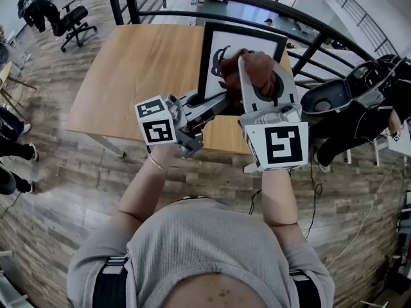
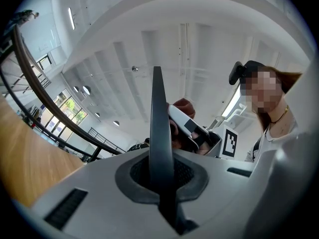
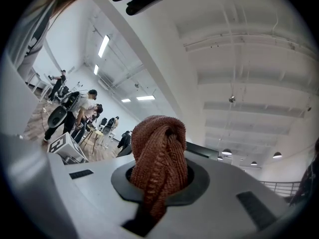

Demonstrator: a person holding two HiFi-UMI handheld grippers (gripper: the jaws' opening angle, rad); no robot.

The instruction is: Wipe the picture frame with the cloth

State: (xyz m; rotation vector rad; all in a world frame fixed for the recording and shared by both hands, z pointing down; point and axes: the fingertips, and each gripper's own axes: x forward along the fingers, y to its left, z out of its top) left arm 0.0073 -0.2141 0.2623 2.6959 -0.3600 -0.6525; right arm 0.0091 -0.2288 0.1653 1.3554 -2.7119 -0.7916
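Knitted rust cloth (image 3: 158,156); matt wooden table (image 1: 141,69).

- No words, letters, numbers or brand names can be read in any view.
- The left marker cube (image 1: 156,122) and the right marker cube (image 1: 282,145) carry only black-and-white square code patterns.
- The picture frame (image 1: 221,43) holds a black drawing on white, with no legible writing.

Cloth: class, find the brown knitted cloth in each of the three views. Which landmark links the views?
Head view: cloth upper centre-right, in front of the picture frame.
Left gripper view: small brown patch just right of centre, behind the frame's edge.
Right gripper view: centre, between the jaws.
Shared landmark: the right hand-held gripper clamping it.
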